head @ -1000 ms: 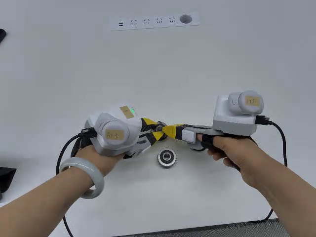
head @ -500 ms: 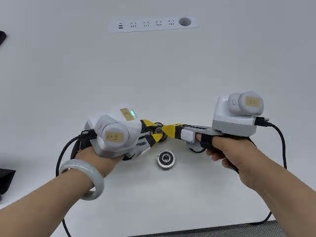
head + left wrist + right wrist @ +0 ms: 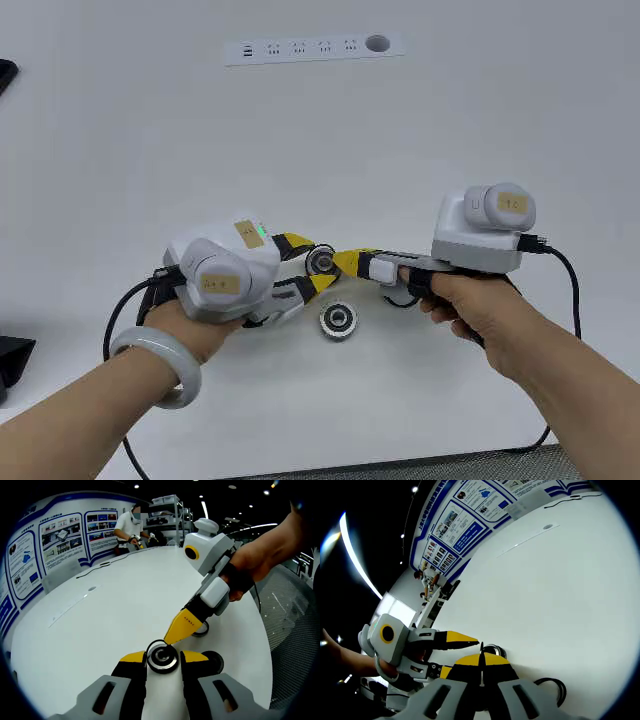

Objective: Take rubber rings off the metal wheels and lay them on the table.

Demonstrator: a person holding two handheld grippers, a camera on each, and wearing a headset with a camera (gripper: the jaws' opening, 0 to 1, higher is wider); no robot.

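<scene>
My left gripper (image 3: 312, 262) is shut on a small metal wheel (image 3: 323, 260) and holds it above the white table (image 3: 300, 150). In the left gripper view the wheel (image 3: 161, 659) sits between the yellow jaws, and its black rubber ring (image 3: 154, 644) stands partly off the rim. My right gripper (image 3: 345, 263) comes in from the right, shut, with its yellow tips pinching that ring. In the right gripper view its jaws (image 3: 481, 656) are pressed together just in front of the wheel (image 3: 494, 650). A second metal wheel (image 3: 338, 320) lies flat on the table below both grippers.
A loose black rubber ring (image 3: 401, 298) lies on the table under the right gripper's body. A white power strip (image 3: 313, 46) sits at the far edge. Black cables trail from both grippers. A dark object (image 3: 12, 362) pokes in at the left edge.
My left gripper has rolled and lifted slightly, so the held wheel now faces up between its jaws. The right gripper has stayed almost in place at the wheel.
</scene>
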